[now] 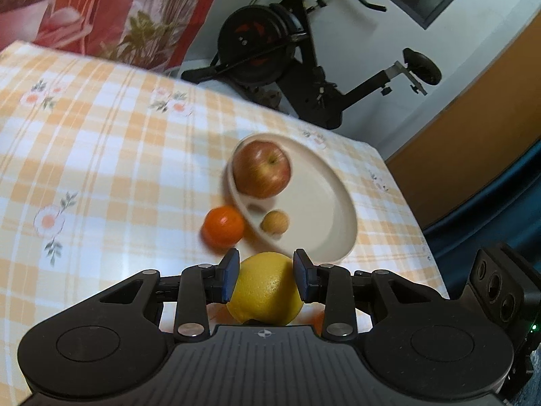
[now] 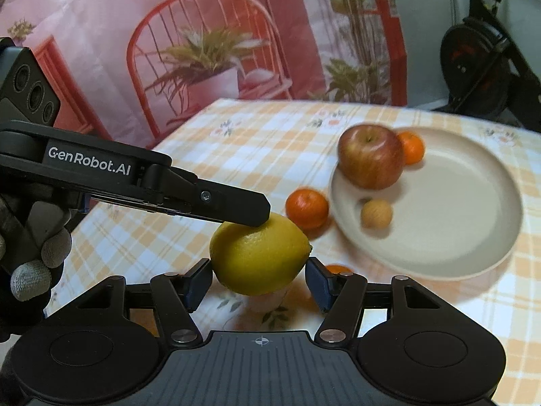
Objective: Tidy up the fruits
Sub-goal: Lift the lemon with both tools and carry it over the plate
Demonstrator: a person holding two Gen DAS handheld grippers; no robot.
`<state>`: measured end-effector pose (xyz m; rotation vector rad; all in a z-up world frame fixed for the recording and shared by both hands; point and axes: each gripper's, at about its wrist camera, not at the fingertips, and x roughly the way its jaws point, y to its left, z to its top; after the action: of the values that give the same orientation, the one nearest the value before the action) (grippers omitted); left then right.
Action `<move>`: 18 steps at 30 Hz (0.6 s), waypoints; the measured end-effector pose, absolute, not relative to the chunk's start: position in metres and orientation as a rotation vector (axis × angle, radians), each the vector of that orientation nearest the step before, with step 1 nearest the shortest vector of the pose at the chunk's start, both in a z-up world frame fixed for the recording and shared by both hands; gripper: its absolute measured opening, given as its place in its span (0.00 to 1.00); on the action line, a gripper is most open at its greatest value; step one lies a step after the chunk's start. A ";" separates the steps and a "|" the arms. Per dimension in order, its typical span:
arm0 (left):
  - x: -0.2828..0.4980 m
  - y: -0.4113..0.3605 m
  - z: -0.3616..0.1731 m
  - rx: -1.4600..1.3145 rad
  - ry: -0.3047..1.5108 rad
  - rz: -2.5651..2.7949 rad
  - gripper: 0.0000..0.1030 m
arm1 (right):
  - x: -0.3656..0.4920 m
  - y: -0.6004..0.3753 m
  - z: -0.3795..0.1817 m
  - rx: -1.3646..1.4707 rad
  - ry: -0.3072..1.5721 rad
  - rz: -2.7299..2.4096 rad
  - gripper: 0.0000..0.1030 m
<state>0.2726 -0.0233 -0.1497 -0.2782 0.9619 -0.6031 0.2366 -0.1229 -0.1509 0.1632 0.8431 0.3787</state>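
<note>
Plate (image 2: 473, 260) sits ahead-right, holding apple (image 2: 370, 157). Lemon (image 1: 265, 287), lengthwise across the right gripper (image 2: 258, 282), hangs clamped in the left gripper (image 1: 267, 272); the right's jaws flank it, seemingly without contact.

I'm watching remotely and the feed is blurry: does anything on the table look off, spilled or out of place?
Nothing spilled or damaged. The odd part is sorting: the apple and a small tan fruit sit on the plate, but one mandarin lies on the cloth beside it. The left gripper clamps the lemon.
</note>
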 end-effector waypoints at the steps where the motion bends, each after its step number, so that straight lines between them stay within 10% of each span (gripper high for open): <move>1: 0.273 -0.027 -0.145 -0.270 0.954 -0.607 0.36 | 0.237 -0.126 -0.148 0.164 0.834 0.376 0.55; 18: 0.305 -0.110 -0.087 -0.147 0.819 -0.687 0.35 | 0.265 -0.201 -0.093 0.078 0.667 0.308 0.55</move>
<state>0.3052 -0.1105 -0.0874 -0.1469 0.8187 -0.6869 0.2653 -0.2011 -0.0934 0.0777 0.6670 0.3083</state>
